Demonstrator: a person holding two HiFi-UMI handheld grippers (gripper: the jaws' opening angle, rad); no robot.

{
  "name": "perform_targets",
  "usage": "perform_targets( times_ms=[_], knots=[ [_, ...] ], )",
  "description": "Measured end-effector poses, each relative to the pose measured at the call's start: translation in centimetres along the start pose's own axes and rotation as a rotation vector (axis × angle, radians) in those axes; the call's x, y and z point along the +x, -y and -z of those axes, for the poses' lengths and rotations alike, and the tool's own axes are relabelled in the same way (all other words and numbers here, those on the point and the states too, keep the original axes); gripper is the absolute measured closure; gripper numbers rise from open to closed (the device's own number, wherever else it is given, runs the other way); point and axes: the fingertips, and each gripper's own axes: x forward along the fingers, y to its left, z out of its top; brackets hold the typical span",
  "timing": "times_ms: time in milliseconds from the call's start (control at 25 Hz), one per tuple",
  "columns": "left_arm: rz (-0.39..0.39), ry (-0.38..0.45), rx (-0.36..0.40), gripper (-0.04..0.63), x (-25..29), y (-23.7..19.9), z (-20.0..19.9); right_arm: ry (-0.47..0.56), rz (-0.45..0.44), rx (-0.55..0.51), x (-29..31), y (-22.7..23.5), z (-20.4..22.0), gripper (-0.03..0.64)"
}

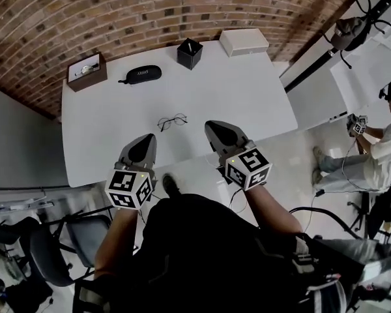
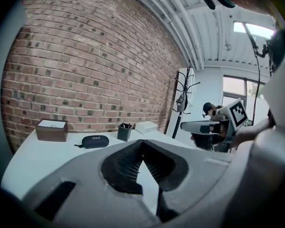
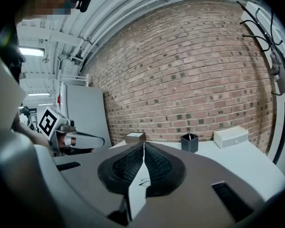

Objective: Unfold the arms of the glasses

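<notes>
Opening comes first: left gripper and right gripper have jaws pressed together, empty; the thin round wire-framed glasses lie near the white table's front edge, between them. Pin the frame gently; swing one arm outward.

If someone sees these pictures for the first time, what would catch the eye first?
The left gripper and right gripper, both shut and empty, hover at the near edge of the white table. Thin glasses lie mid-table just beyond them. A brick wall rises behind.
</notes>
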Motion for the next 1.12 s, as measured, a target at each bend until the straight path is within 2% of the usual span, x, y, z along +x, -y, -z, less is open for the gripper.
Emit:
perform_targets(
  times_ms=[200, 360, 520, 680, 880, 1000, 1120],
  knots=[
    [0.037, -0.058, -0.004, 0.589, 2.6, -2.8, 1.3, -0.04, 0.031, 0.04, 2.4, 1.0, 0.1, 0.607],
    [0.079, -0.14, 0.056, 0.589, 5.4, -4.0, 3.2, -0.05, 0.028, 0.024, 4.1, 1.1, -0.4, 0.607],
    [0.119, -0.186, -0.004, 0.589, 7.8, -3.7, 4.5, -0.095, 0.0, 0.021, 5.0, 1.6, 0.5, 0.607],
    [0.089, -0.208, -0.005, 0.589, 9.5, -4.1, 4.9, -0.093, -0.029, 0.045, 6.3, 3.2, 1.1, 0.607],
    [0.049, -0.27, 0.068, 0.589, 10.7, -4.6, 5.9, -0.11, -0.053, 0.051, 8.0, 4.9, 1.9, 0.607],
    [0.065, -0.323, 0.092, 0.589, 12.3, -4.7, 7.1, -0.133, -0.087, 0.022, 9.3, 5.3, 2.8, 0.607],
    [0.078, -0.395, 0.164, 0.589, 14.3, -4.5, 9.2, -0.196, -0.124, 0.003, 10.2, 5.6, 5.2, 0.607]
  ],
)
